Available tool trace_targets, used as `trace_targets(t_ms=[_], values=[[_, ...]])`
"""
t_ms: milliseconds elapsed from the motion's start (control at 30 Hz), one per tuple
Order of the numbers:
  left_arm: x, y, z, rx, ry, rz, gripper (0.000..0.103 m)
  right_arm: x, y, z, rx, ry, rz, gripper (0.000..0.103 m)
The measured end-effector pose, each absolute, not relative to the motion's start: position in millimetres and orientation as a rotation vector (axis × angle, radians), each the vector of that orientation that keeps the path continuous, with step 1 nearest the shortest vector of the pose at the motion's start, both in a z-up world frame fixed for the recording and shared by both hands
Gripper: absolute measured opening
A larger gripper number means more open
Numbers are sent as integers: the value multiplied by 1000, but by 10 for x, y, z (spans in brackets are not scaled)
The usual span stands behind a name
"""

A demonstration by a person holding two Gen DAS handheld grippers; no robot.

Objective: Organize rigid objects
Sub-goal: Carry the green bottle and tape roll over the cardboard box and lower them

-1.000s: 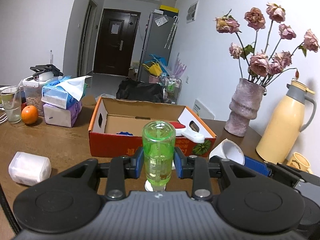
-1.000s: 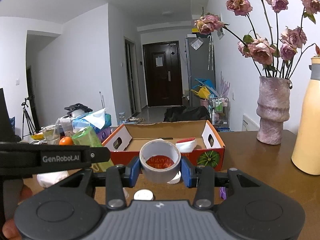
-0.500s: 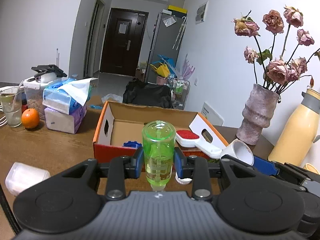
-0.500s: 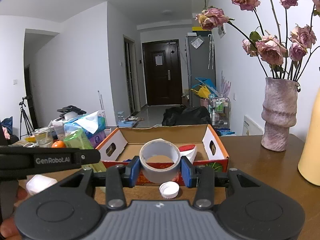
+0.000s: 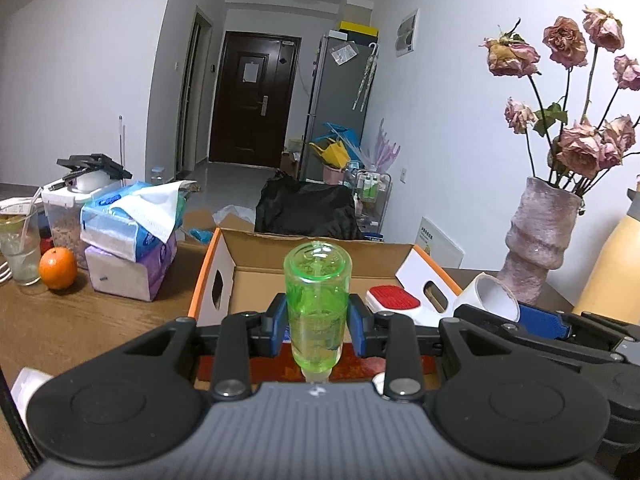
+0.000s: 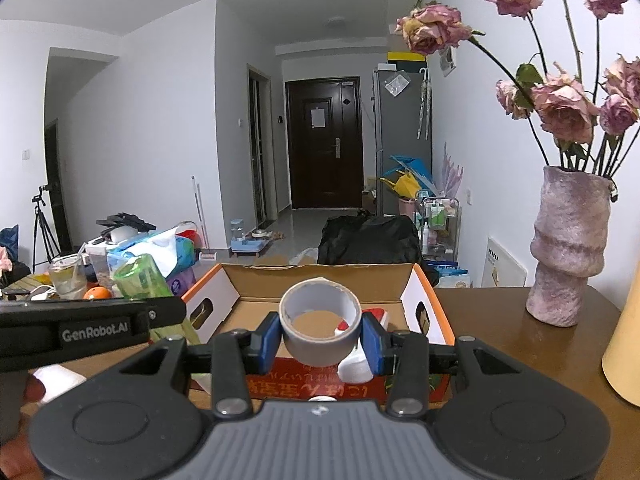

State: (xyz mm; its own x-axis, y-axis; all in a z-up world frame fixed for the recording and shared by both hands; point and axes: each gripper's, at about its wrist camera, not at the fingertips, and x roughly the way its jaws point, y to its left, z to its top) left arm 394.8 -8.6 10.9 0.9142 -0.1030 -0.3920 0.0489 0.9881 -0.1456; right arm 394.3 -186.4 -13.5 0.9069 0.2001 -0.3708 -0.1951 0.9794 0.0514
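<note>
My left gripper (image 5: pixel 318 330) is shut on a clear green bottle (image 5: pixel 317 304), held bottom up just before the near wall of an open orange cardboard box (image 5: pixel 244 280). My right gripper (image 6: pixel 320 338) is shut on a grey tape roll (image 6: pixel 320 330), held above the same box (image 6: pixel 404 280). A white brush with a red top (image 5: pixel 394 300) lies inside the box. The tape roll also shows in the left wrist view (image 5: pixel 490 294), and the green bottle in the right wrist view (image 6: pixel 140 280).
Tissue packs (image 5: pixel 128 232), an orange (image 5: pixel 58 268), a glass (image 5: pixel 20 248) and a food container stand at left. A pink vase with dried roses (image 6: pixel 568 256) and a yellow thermos (image 5: pixel 612 264) stand at right. A white container (image 6: pixel 60 380) lies near left.
Both grippers have risen and moved forward toward the box with their objects. The white cap on the table has dropped out of the right wrist view.
</note>
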Motion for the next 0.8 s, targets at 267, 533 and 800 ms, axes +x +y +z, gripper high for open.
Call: trace_targets(t_ms=[267,533,800], values=[[4167,-108,92,-100,395,-53,32,4188,-1854,-131,-6,387,202,42],[4333,-133,100,-68,364,-35,32,4415,-1870,-130,-14,398,196,42],[4431,-156,160,-53,328,-41,32,4586,-1879,-106,-10,390,193,42]])
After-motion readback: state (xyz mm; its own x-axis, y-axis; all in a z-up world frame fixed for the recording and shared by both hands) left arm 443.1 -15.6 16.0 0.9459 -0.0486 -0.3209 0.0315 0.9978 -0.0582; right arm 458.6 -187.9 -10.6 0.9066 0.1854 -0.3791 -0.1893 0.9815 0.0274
